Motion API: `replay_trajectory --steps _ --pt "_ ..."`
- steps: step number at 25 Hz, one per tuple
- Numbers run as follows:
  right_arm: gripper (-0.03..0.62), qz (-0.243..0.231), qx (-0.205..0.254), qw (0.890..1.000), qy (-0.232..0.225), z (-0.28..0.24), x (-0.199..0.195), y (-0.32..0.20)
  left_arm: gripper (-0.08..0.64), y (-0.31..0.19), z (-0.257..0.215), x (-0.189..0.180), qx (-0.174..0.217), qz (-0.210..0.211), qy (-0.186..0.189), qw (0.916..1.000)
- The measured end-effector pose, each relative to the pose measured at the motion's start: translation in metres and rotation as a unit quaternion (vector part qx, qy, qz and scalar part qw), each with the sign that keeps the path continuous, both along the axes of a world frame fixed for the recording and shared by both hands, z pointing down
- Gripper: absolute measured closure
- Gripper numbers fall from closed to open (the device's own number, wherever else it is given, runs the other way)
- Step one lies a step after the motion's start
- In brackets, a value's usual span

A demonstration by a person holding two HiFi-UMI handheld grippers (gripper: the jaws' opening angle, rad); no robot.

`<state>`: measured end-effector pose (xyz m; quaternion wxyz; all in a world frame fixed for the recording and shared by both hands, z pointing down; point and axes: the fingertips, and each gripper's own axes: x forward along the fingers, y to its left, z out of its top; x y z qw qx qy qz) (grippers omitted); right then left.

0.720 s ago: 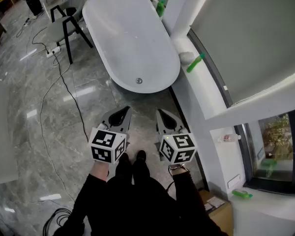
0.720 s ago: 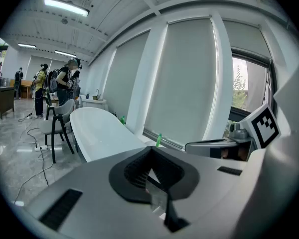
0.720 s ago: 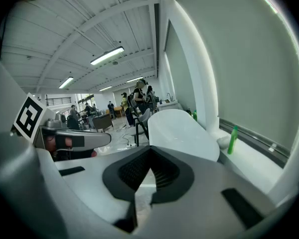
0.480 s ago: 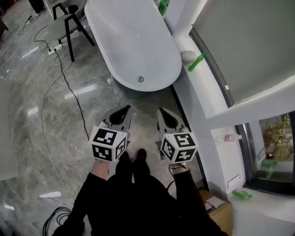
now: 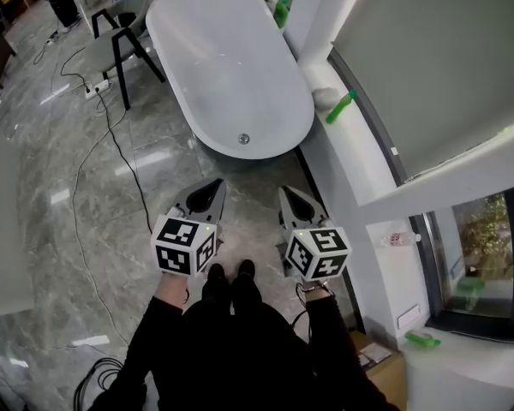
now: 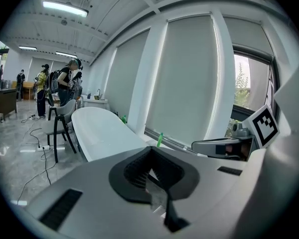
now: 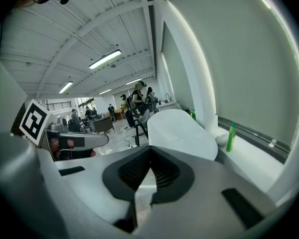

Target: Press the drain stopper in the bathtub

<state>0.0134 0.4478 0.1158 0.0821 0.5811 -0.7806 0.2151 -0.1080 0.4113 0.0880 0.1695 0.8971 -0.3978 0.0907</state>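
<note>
Head view, upper centre: a white oval bathtub (image 5: 182, 24) stands on a grey marble floor (image 5: 51, 195). The only item visible inside the tub is the drain stopper (image 5: 244, 139), a small round metal fitting on the tub floor at the end nearest the person. No water can be made out in the tub.

Left gripper (image 5: 216, 183): held at lower centre-left, over the floor, well apart from the tub. Its own view shows the jaw tips closed against each other, with nothing between the pads.

Right gripper (image 5: 284, 192): held at lower centre-right, beside the left one and level with it, also over the floor and short of the tub. Its own view shows the jaws pressed together at the tips, gripping nothing.

Both grippers point toward the near end of the tub. The stopper lies above them in the frame, roughly between their two lines. The person's black shoes (image 5: 231, 274) sit between the two marker cubes.

Right of the tub, a white ledge (image 5: 360, 157) runs along the window wall. On it a green bottle (image 5: 341, 108) stands just beside a white rounded object (image 5: 324, 99). A second green bottle (image 5: 280, 13) stands at the tub's far end.

Upper left: a chair (image 5: 111, 45) and a cable (image 5: 111, 144) on the floor
</note>
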Motion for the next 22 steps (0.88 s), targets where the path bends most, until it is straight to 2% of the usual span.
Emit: replay_trajectory --steps 7,22 --pt "0.589 0.011 0.001 1.000 -0.001 -0.004 0.031 -0.004 0.555 -0.011 -0.004 0.014 0.003 -0.008 -0.002 1.0000" --pt "0.589 -0.002 0.011 1.000 0.008 -0.018 0.073 -0.022 0.555 -0.031 -0.014 0.048 0.013 -0.019 -0.009 0.9997"
